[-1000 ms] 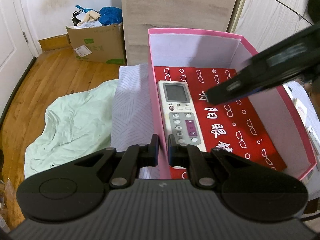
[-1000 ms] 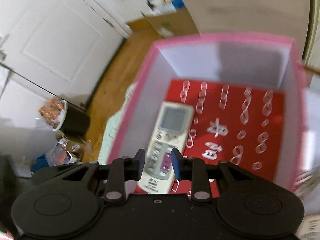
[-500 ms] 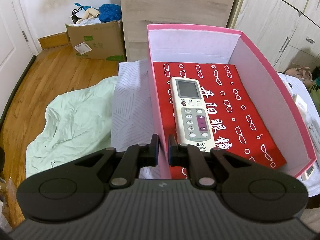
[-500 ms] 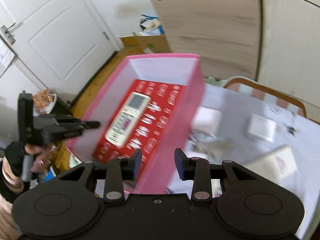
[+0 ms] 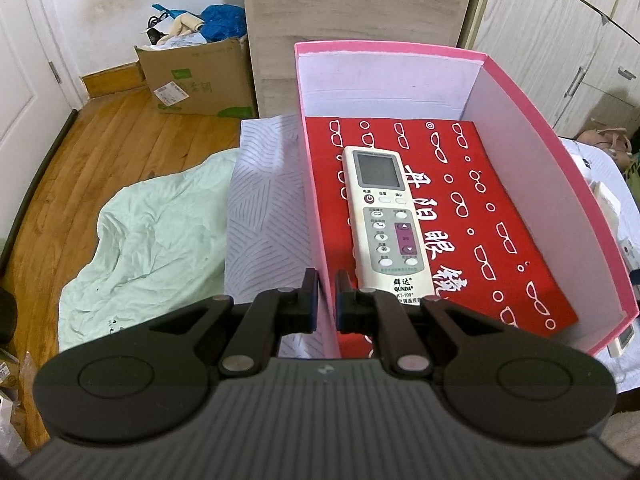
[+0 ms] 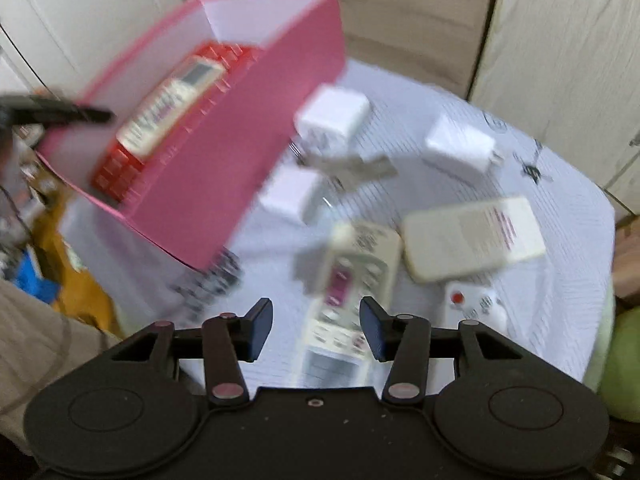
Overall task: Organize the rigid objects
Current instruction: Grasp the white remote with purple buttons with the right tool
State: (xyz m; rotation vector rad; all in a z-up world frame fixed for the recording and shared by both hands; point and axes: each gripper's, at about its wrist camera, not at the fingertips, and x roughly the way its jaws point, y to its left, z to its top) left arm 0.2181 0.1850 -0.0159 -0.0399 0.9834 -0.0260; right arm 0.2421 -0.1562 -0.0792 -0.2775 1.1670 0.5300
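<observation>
A pink box [image 5: 532,116] with a red printed liner holds a cream remote [image 5: 386,216]. My left gripper [image 5: 327,300] is shut on the box's near left wall [image 5: 320,240]. In the blurred right wrist view the pink box [image 6: 256,120] stands at the left with that remote [image 6: 168,108] inside. My right gripper [image 6: 316,330] is open above the table, over a second cream remote with purple buttons [image 6: 352,280]. A cream flat device [image 6: 472,236], a small white remote with a red button [image 6: 476,304] and three white chargers [image 6: 336,116] lie on the cloth.
The round table has a white striped cloth [image 6: 560,264]. A green sheet [image 5: 148,236] lies on the wood floor, with a cardboard box [image 5: 196,76] behind it. Wooden cabinets [image 5: 360,8] stand at the back. A green round thing [image 6: 624,364] is at the right edge.
My right gripper has left the pink box, swung right and down over the table, and opened wider above the second remote. The left gripper has kept its hold on the box wall.
</observation>
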